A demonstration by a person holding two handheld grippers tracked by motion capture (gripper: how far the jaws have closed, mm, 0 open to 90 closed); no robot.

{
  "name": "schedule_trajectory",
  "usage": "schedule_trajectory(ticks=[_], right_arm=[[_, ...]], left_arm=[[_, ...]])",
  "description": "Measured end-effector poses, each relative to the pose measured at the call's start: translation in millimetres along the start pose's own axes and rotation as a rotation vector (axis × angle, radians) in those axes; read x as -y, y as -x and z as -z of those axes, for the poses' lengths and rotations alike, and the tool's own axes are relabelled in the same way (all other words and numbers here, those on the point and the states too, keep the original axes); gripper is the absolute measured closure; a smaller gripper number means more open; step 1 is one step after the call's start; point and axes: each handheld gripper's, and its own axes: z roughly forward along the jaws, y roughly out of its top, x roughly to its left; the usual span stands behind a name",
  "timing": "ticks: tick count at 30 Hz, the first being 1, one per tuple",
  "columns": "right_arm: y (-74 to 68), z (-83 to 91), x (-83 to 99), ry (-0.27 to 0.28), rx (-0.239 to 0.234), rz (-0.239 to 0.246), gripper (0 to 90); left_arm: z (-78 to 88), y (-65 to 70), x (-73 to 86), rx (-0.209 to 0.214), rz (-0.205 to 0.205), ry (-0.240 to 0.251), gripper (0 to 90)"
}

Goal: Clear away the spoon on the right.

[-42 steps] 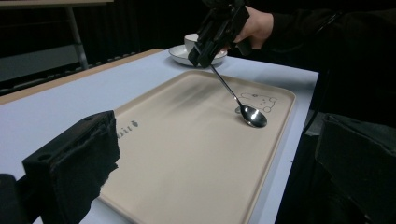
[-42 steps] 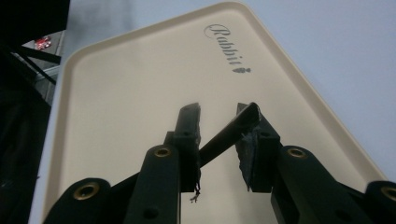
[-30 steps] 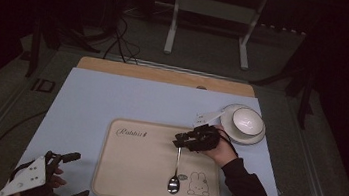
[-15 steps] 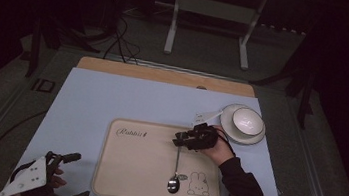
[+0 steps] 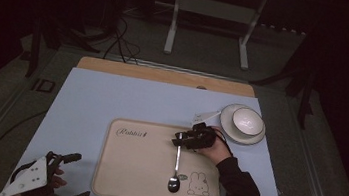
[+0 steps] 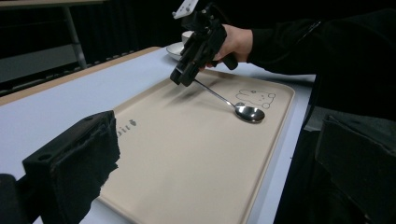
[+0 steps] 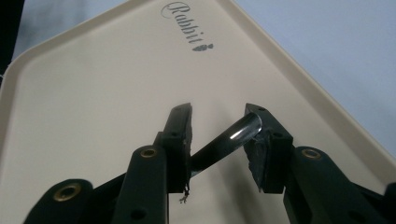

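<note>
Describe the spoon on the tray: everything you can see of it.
The spoon is shiny metal, with a slim straight handle and an oval bowl facing up. Its bowl rests on the beige tray next to the rabbit drawing, while the handle slopes up to the right gripper. The handle end lies slantwise between the jaws, which have just been opening; it touches one pad, and the pads do not press it from both sides.

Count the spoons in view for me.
1: a single spoon lies on the beige tray, bowl near the rabbit drawing, handle end between the right gripper's fingers.
</note>
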Motion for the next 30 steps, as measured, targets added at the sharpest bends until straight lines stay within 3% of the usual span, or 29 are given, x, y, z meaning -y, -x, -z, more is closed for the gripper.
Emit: schedule_trajectory(ticks=[9, 18, 30], right_arm=[[7.1, -8.1, 1.7, -0.008, 0.004, -0.025, 61.6], [13.2, -13.5, 6.1, -0.027, 0.037, -0.044, 56.9], [18.5, -19.3, 5.5, -0.022, 0.03, -0.061, 57.9]], left_arm=[[0.0, 0.1, 0.1, 0.003, -0.001, -0.003, 0.0], [-0.4, 0.4, 0.1, 0.005, -0.004, -0.005, 0.0], [-0.6, 0.7, 0.1, 0.007, -0.007, -0.008, 0.0]])
